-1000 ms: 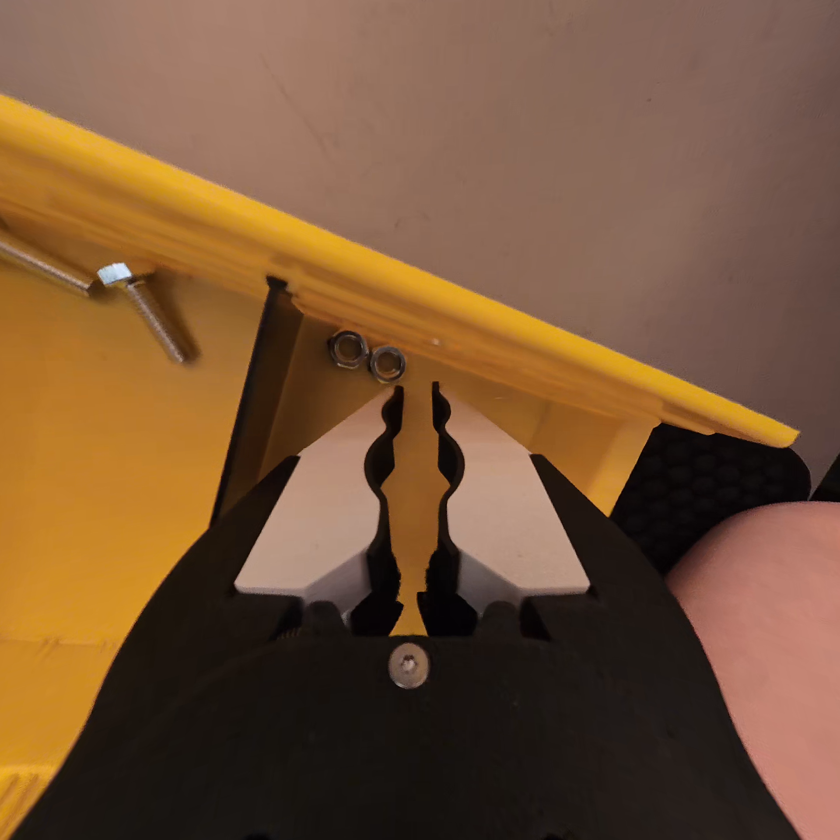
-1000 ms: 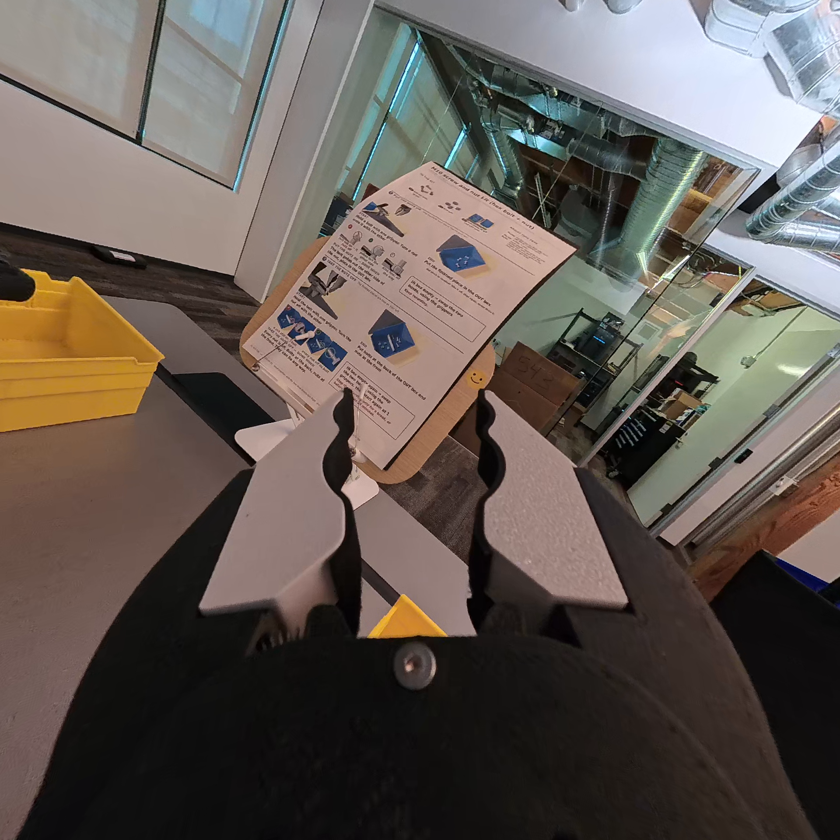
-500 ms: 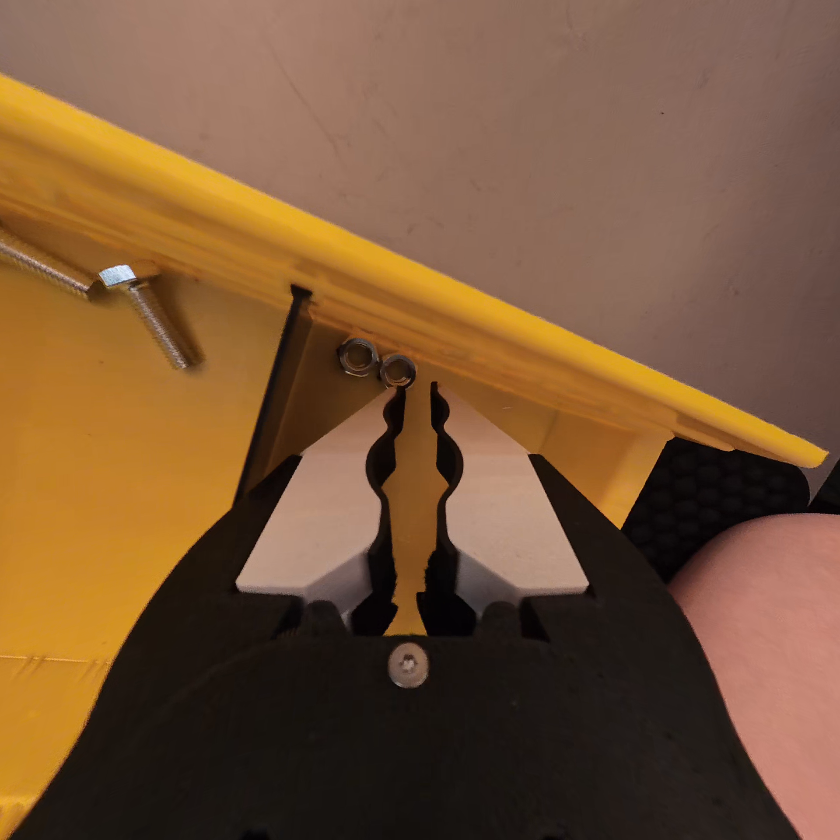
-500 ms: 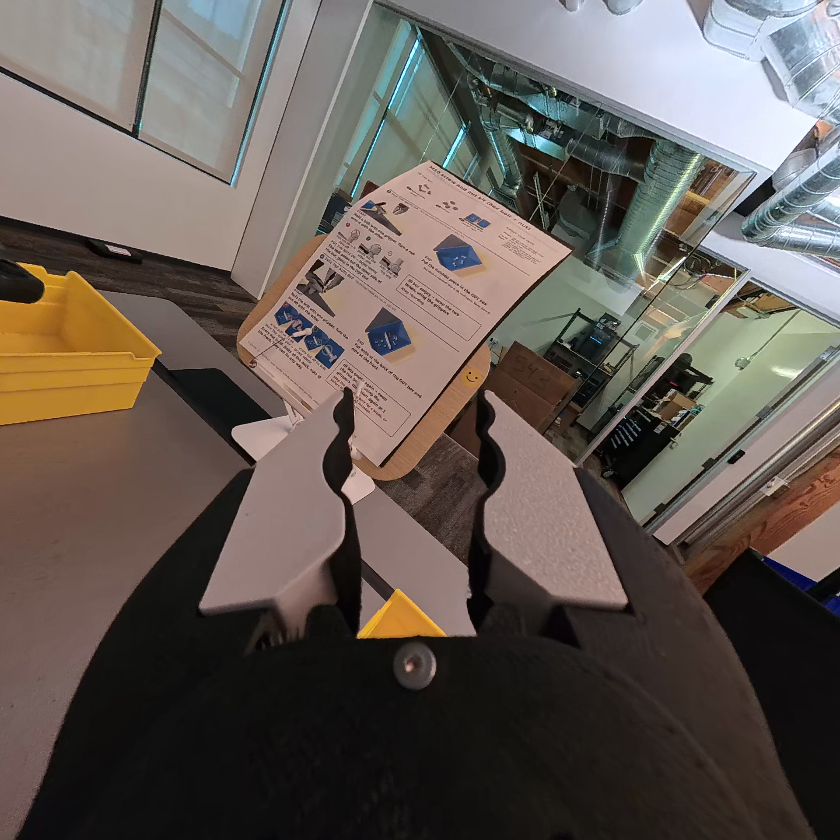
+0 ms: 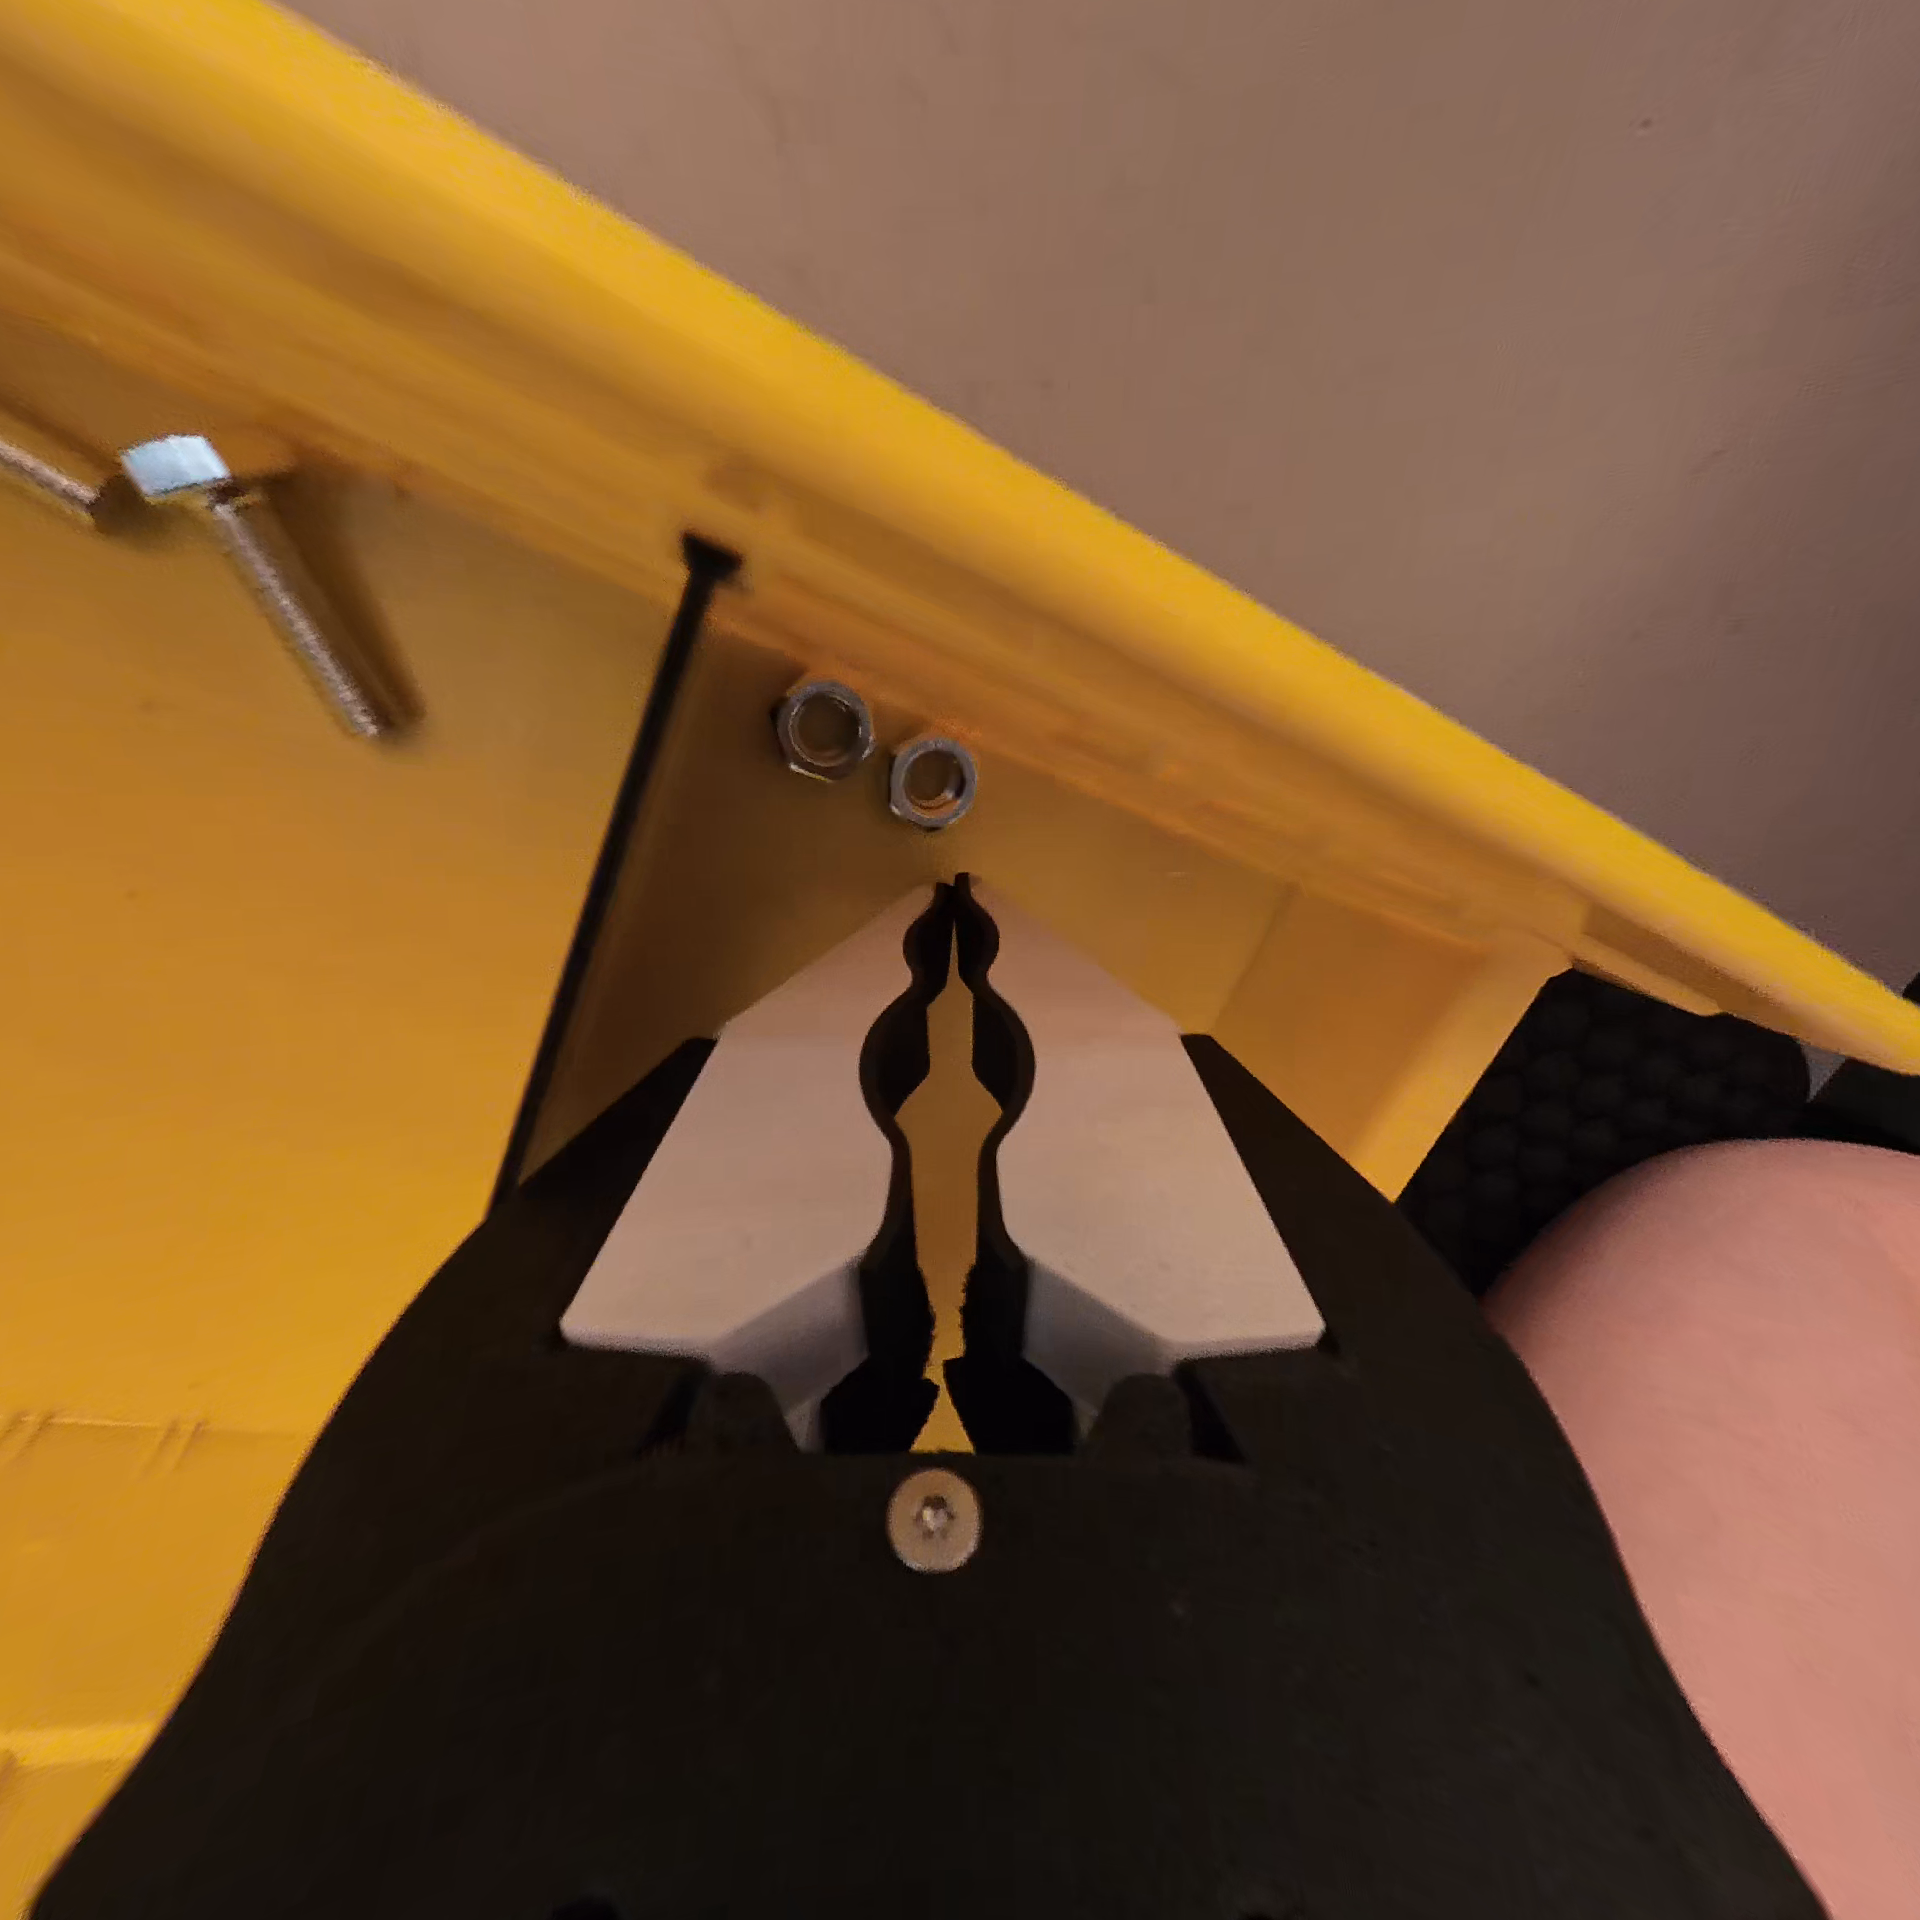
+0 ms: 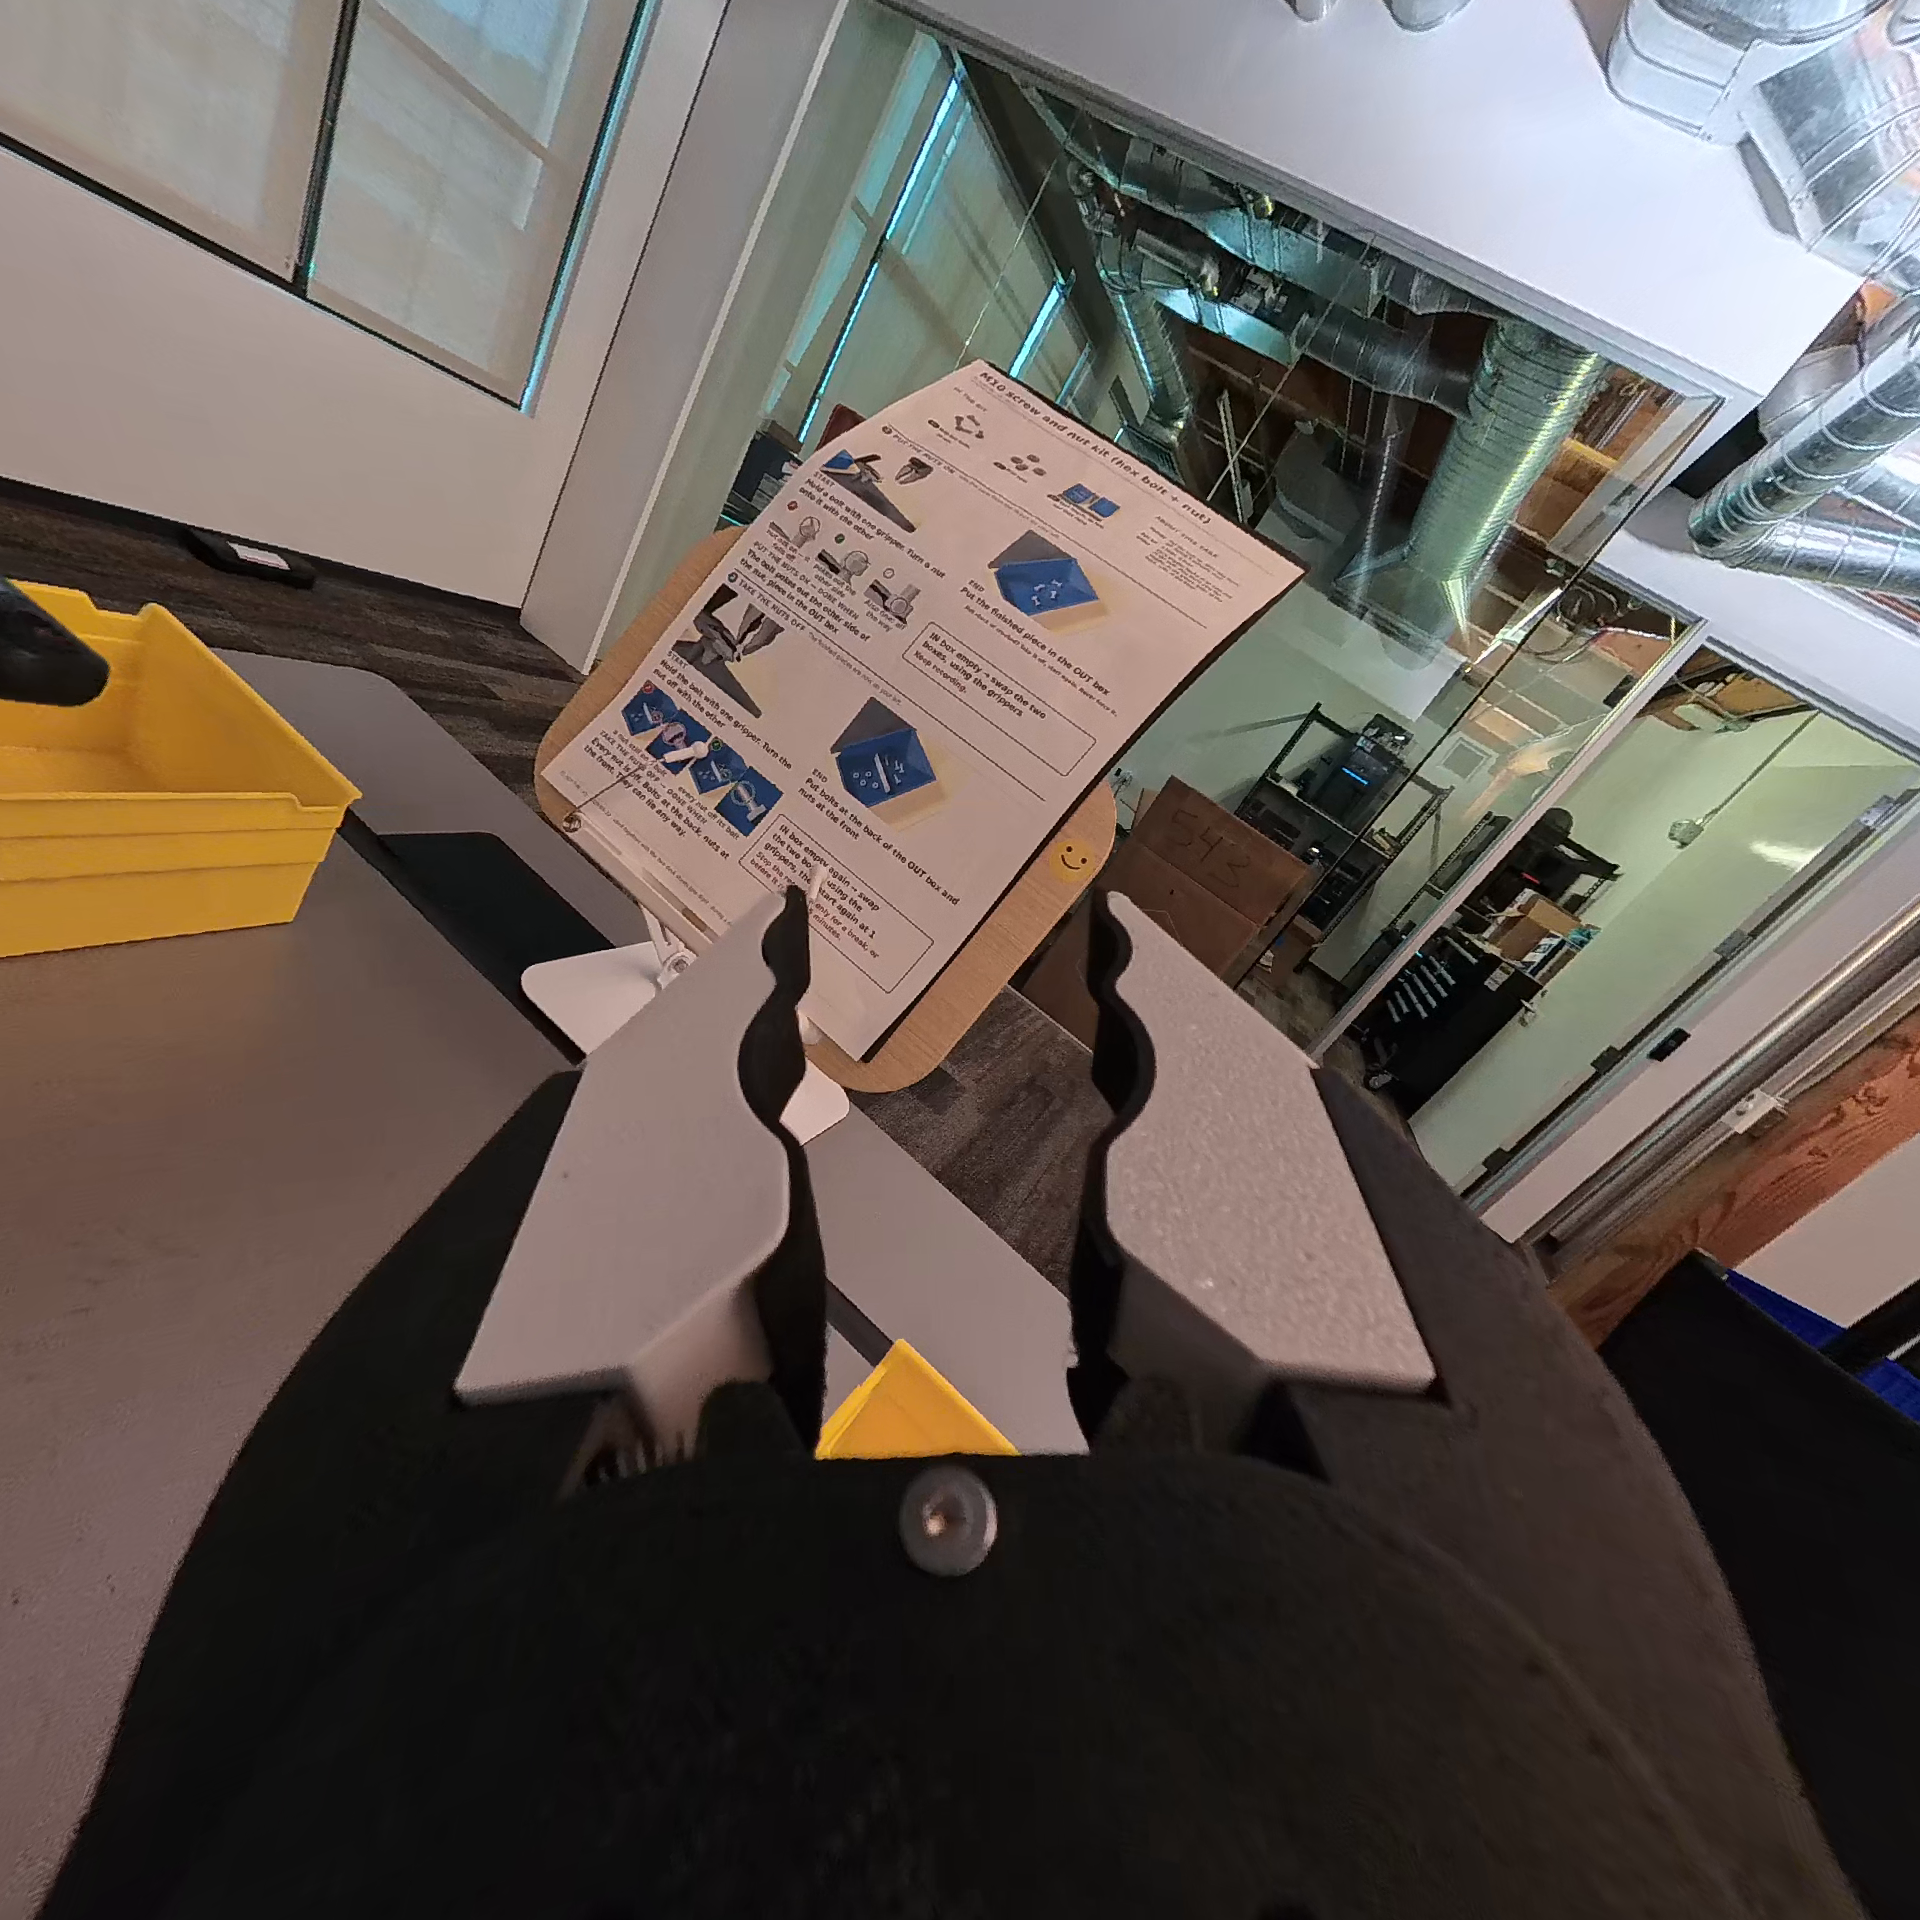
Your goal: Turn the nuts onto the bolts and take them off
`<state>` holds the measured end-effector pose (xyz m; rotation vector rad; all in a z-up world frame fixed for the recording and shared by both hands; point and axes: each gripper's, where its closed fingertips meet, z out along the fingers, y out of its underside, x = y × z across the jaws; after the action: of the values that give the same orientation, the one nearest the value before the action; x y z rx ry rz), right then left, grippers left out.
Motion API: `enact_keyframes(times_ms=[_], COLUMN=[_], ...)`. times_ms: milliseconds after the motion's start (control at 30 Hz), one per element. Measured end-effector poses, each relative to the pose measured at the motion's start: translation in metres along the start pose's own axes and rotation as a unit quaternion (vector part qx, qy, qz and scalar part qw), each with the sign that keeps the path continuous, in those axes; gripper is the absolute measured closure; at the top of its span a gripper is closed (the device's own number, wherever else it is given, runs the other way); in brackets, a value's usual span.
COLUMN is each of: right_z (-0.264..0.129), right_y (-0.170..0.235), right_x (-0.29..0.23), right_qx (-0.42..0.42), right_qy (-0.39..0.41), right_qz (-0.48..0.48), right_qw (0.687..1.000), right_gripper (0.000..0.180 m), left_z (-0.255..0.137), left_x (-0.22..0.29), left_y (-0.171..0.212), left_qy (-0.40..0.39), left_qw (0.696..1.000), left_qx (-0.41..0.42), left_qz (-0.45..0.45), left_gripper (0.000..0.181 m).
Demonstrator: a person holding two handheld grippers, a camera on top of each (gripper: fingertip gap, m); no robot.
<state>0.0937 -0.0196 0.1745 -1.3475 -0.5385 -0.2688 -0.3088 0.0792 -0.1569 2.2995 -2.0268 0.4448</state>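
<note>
Here, left gripper [image 5: 956, 883] pinched (empty), right gripper [image 6: 940, 920] agape

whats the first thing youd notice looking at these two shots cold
In the left wrist view, the bright yellow bin fills the frame, with two small steel nuts tucked in its corner just beyond the left gripper, whose jaws are closed at the tips on nothing. A bolt lies farther left against the bin wall. In the right wrist view, the right gripper hangs open and empty, aimed at a propped-up instruction sheet on the grey table.
</note>
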Motion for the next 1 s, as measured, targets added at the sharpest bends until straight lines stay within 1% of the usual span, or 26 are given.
enact_keyframes(times_ms=[167,400,633,867,1000], right_z=[0.001,-0.001,-0.004,-0.005,-0.006], right_y=[0.000,0.000,-0.002,-0.002,-0.003], right_x=[-0.001,0.000,0.001,0.001,0.002], right_qx=[-0.002,-0.005,-0.003,-0.005,-0.001], right_qy=[-0.002,0.001,0.005,0.006,0.006], right_qz=[-0.002,-0.010,-0.014,-0.021,-0.023], right_qw=[1.000,1.000,1.000,1.000,1.000], right_gripper=[0.127,0.127,0.127,0.127,0.127], left_z=[-0.013,-0.014,-0.014,-0.013,-0.012], left_x=[-0.007,0.002,0.002,-0.003,-0.008], left_y=[-0.011,-0.017,-0.021,-0.021,-0.016], left_qy=[-0.013,0.022,0.023,0.003,-0.022], left_qw=[0.999,0.996,0.992,0.991,0.994], left_qx=[0.036,0.023,0.009,-0.003,-0.019], left_qz=[-0.035,-0.083,-0.125,-0.134,-0.109], left_gripper=[0.181,0.174,0.169,0.171,0.175])
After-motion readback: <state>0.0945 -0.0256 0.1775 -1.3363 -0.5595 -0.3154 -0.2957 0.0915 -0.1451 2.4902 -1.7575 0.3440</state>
